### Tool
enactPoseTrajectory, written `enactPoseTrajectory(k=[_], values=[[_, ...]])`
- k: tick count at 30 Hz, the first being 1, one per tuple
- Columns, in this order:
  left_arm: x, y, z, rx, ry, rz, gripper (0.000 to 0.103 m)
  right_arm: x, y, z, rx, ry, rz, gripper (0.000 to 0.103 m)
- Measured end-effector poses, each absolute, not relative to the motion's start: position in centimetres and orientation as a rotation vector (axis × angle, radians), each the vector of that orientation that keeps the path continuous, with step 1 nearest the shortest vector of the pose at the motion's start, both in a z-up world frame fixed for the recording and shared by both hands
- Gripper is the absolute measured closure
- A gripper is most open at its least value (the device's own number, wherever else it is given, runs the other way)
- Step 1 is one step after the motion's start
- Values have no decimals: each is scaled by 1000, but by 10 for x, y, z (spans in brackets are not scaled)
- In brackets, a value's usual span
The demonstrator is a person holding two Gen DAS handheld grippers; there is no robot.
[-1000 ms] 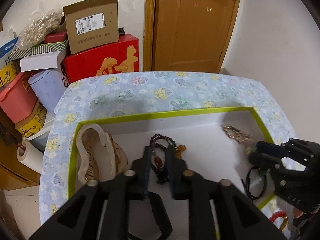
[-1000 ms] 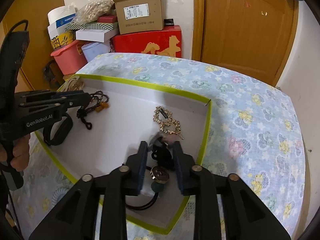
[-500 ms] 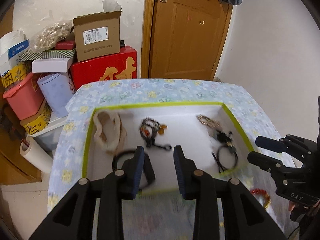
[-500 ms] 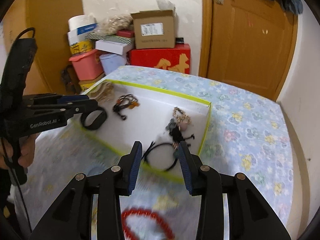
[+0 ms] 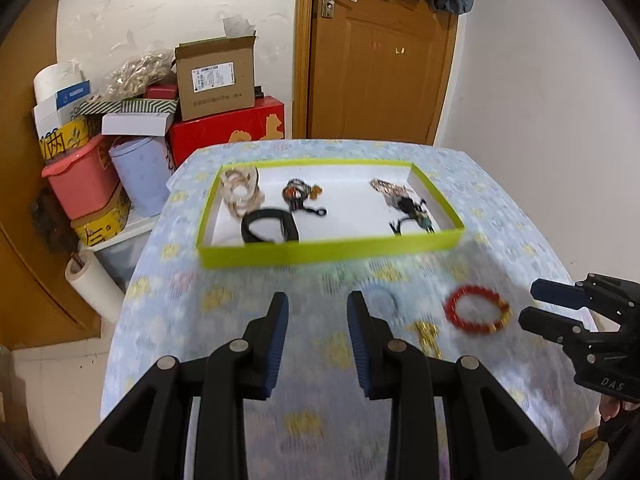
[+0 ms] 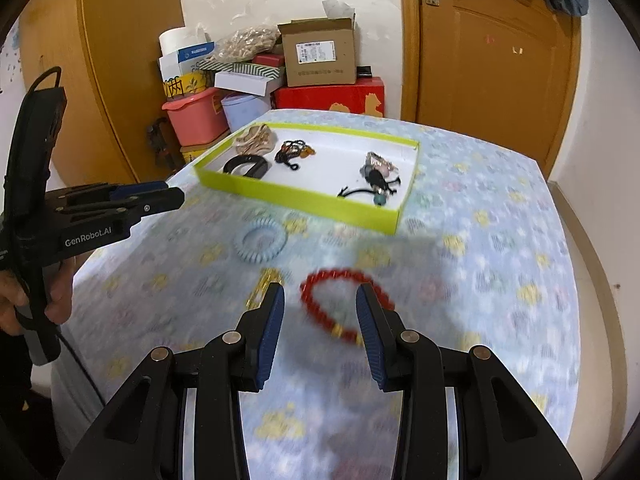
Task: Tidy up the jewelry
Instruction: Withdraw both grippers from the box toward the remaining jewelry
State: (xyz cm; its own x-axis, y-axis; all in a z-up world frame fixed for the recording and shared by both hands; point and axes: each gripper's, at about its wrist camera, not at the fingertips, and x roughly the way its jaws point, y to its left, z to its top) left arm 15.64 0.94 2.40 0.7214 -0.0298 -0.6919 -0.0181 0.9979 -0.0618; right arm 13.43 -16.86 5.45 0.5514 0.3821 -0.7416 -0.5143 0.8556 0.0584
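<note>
Both hand-held grippers, left (image 5: 316, 320) and right (image 6: 320, 312), have been drawn back from the tray (image 6: 304, 200) with jaws open and empty, so the red bracelet (image 6: 344, 304) on the table (image 6: 500, 280) is judged next.

A desk (image 5: 500, 216) draped in a pale blue flowered cloth is filling the middle of both views. A lime-green tray (image 5: 332, 251) is sitting on it toward the upper centre. Below the tray, a red bead bracelet (image 5: 476, 312), a light blue coiled ring (image 6: 259, 240) and a small gold piece (image 5: 428, 334) are lying on the cloth, blurred.
</note>
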Motion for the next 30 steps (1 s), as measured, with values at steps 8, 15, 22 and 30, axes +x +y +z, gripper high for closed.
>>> enactPoseTrajectory(k=[8, 15, 22, 30], values=[[119, 2, 20, -78, 770, -16, 71, 101, -178, 58, -166, 811, 521, 64], [101, -5, 16, -68, 777, -33, 71, 87, -176, 52, -168, 818, 528, 64], [96, -10, 11, -55, 787, -32, 71, 86, -179, 49, -162, 822, 519, 65], [96, -9, 11, -56, 787, -47, 71, 88, -183, 44, -159, 839, 508, 65]])
